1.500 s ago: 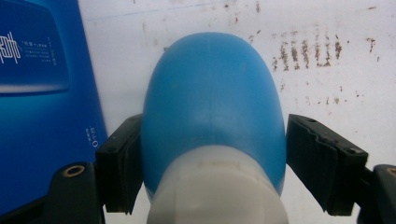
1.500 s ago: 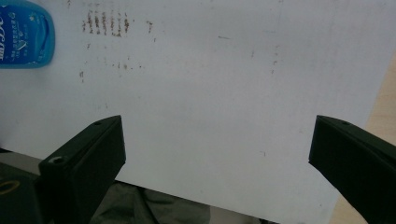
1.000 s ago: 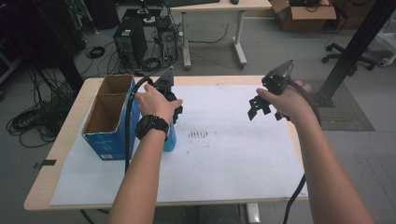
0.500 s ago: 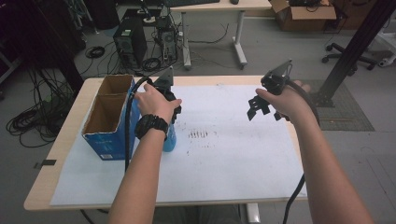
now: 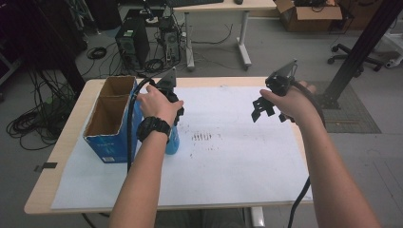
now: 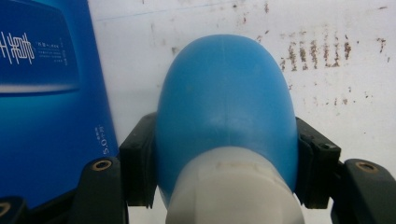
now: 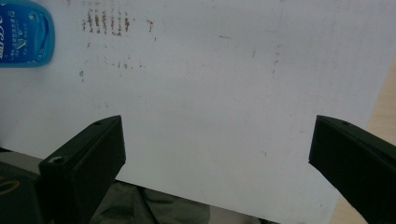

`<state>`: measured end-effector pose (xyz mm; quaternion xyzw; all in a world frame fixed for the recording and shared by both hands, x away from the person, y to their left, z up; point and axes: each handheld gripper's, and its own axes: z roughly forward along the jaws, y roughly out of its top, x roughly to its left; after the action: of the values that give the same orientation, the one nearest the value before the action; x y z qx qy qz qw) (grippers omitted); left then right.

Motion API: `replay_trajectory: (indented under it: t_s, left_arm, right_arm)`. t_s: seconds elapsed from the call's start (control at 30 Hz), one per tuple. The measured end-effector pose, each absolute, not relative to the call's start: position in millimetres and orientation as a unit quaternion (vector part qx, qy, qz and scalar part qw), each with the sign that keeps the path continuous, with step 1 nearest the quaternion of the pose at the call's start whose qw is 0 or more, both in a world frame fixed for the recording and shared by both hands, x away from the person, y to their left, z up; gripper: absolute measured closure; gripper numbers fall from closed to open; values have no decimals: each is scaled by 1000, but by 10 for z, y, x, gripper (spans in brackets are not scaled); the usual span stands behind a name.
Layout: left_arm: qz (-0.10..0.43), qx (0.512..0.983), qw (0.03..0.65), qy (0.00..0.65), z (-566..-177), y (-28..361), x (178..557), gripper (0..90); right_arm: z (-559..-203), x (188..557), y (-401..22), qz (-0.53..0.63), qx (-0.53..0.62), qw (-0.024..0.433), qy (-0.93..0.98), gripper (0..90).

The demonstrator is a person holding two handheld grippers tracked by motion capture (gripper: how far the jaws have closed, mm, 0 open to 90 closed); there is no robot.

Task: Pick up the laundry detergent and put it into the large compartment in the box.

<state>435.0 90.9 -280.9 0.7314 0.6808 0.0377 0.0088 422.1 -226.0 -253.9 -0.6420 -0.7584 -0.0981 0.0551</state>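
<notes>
Gripping a blue bottle (image 6: pixel 226 107) between the jaws of my left gripper (image 6: pixel 224 163), just beside the blue cardboard box (image 5: pixel 110 124) on the white paper sheet (image 5: pixel 228 156), I hold my right gripper (image 7: pixel 217 154) spread wide and empty above the sheet

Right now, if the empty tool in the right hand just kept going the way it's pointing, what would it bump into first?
Most likely the white paper sheet covering the table; the right tool points down at a bare patch of it, jaws wide apart. The blue bottle sits well off to the side.
</notes>
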Motion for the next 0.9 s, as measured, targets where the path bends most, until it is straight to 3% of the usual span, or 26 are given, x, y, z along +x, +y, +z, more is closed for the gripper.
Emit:
replay_trajectory:
  t_s: [0.9]
  left_arm:
    - [36,753,8,657,-2469,864,4307,373]
  right_arm:
    - [-2501,4222,-2218,-100,-641,58,-759,37]
